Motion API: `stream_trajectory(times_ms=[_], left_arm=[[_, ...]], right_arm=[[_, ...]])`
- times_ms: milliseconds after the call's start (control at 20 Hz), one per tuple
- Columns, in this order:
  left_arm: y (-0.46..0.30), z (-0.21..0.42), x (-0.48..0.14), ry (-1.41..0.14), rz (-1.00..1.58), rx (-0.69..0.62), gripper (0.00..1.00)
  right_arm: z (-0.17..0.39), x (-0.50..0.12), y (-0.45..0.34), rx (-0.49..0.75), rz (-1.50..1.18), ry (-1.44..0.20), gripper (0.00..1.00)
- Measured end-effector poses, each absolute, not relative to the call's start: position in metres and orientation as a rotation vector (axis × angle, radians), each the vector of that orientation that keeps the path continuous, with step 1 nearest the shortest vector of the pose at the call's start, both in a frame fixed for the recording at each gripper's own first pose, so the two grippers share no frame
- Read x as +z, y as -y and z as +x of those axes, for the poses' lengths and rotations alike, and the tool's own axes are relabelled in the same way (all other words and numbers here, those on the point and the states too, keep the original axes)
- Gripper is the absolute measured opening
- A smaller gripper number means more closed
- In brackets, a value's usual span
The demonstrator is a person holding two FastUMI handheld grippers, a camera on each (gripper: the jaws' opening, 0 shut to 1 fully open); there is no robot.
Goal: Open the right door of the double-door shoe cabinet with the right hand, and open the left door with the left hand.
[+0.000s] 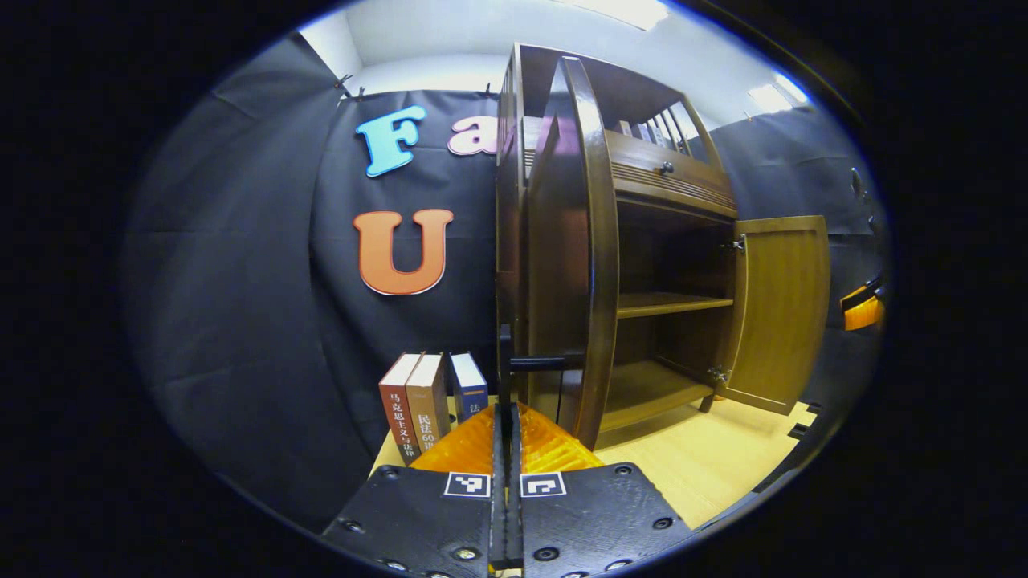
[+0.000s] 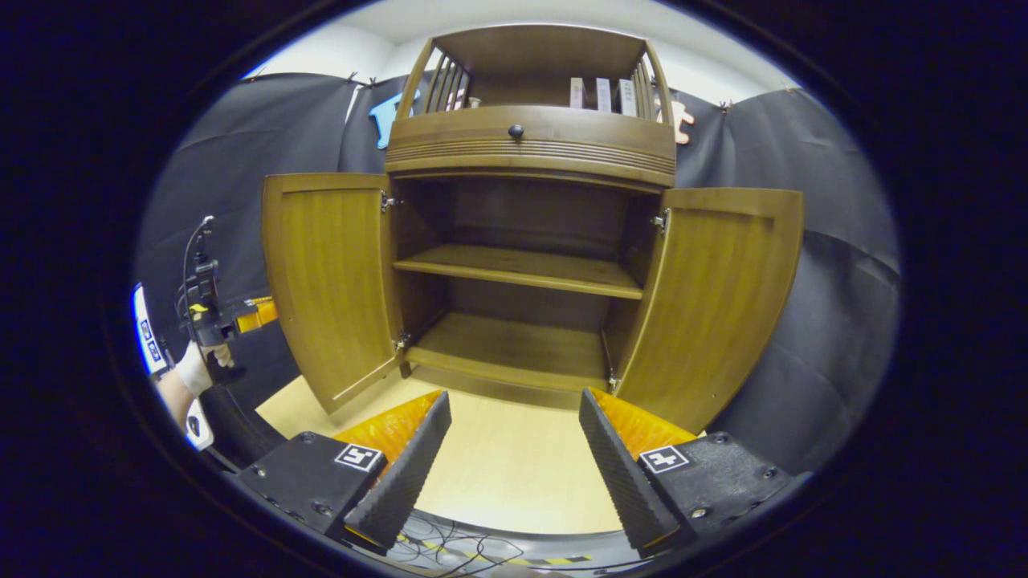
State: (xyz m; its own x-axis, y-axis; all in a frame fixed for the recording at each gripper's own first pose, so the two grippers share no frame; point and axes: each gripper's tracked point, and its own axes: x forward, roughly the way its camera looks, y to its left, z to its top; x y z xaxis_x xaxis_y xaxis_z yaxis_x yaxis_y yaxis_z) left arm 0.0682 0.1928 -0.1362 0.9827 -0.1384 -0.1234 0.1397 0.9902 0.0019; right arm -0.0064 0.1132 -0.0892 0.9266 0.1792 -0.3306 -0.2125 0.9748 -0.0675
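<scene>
The shoe cabinet point(image 2: 530, 241) stands at the back of the counter point(image 2: 498, 466) with both doors swung out. The left door point(image 1: 570, 265), edge-on and upright, has its handle point(image 1: 538, 363) just ahead of the left tongs point(image 1: 506, 449), which are closed with nothing visibly between them. The right tongs point(image 2: 514, 449) gape wide and empty, facing the shelves, well clear of the right door point(image 2: 715, 297).

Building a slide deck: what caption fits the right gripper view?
Open right gripper faces the shoe cabinet, left door and right door both swung open.
</scene>
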Motion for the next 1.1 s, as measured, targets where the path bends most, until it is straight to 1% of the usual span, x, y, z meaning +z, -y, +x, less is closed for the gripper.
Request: stream_trajectory(times_ms=[150, 500, 550, 600, 650, 850, 950, 1000, 1100], left_arm=[[-0.192, 0.07, -0.138, -0.135, 0.014, -0.158, 0.0], [-0.194, 0.065, -0.132, -0.119, 0.032, -0.152, 0.01], [-0.193, 0.061, -0.129, -0.116, 0.023, -0.164, 0.08], [-0.194, 0.056, -0.126, -0.114, 0.012, -0.171, 0.06], [-0.199, 0.049, -0.123, -0.112, 0.004, -0.163, 0.02], [-0.204, 0.02, -0.119, -0.119, -0.083, -0.119, 0.67], [-0.213, 0.003, -0.113, -0.125, -0.07, -0.04, 1.0], [-0.213, -0.003, -0.11, -0.124, -0.068, -0.009, 0.95], [-0.202, -0.014, -0.098, -0.12, -0.063, 0.038, 0.95]], right_arm=[[-0.007, -0.09, -0.113, 0.204, -0.107, -0.327, 1.0], [-0.004, -0.091, -0.107, 0.2, -0.102, -0.334, 1.0], [-0.003, -0.092, -0.107, 0.202, -0.1, -0.334, 1.0], [-0.002, -0.092, -0.107, 0.204, -0.098, -0.334, 1.0], [0.0, -0.092, -0.105, 0.207, -0.097, -0.333, 1.0], [0.005, -0.092, -0.102, 0.217, -0.084, -0.327, 1.0], [0.009, -0.091, -0.101, 0.226, -0.081, -0.321, 1.0], [0.011, -0.09, -0.1, 0.23, -0.079, -0.317, 1.0], [0.018, -0.088, -0.098, 0.241, -0.074, -0.31, 1.0]])
